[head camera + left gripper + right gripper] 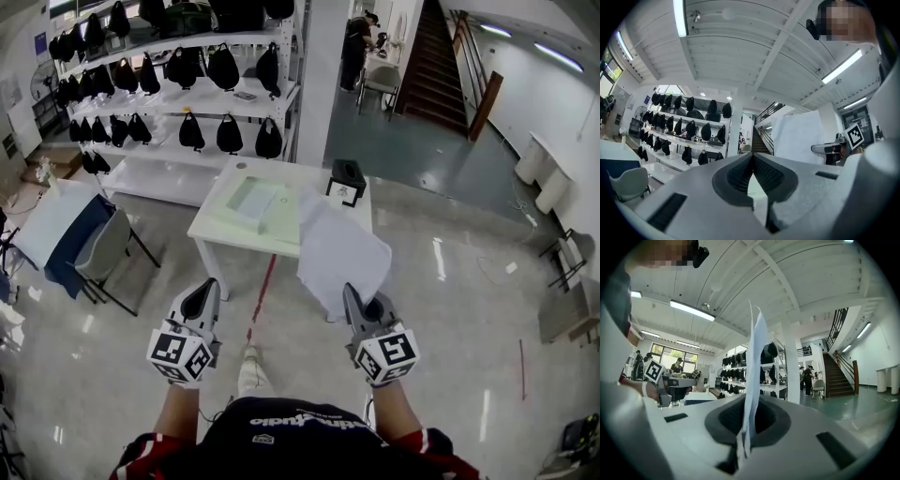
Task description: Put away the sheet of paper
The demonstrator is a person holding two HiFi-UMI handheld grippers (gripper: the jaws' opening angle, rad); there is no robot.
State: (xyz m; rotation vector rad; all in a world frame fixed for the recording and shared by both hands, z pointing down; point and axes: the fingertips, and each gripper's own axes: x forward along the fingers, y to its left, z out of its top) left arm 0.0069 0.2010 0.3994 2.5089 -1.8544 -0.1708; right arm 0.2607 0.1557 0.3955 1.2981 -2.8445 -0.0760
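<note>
The sheet of paper is white and stands upright in front of me, in the air before the table. My right gripper is shut on its lower edge. In the right gripper view the paper rises edge-on from between the pads of the right gripper. My left gripper is level beside it at the left, apart from the paper. Its tips meet with nothing between them, as seen in the left gripper view. That view also shows the paper and the right gripper off to the right.
A white table stands ahead with a pale green tray and a black box on it. A grey chair and a blue-draped table are at the left. Shelves of black bags line the back.
</note>
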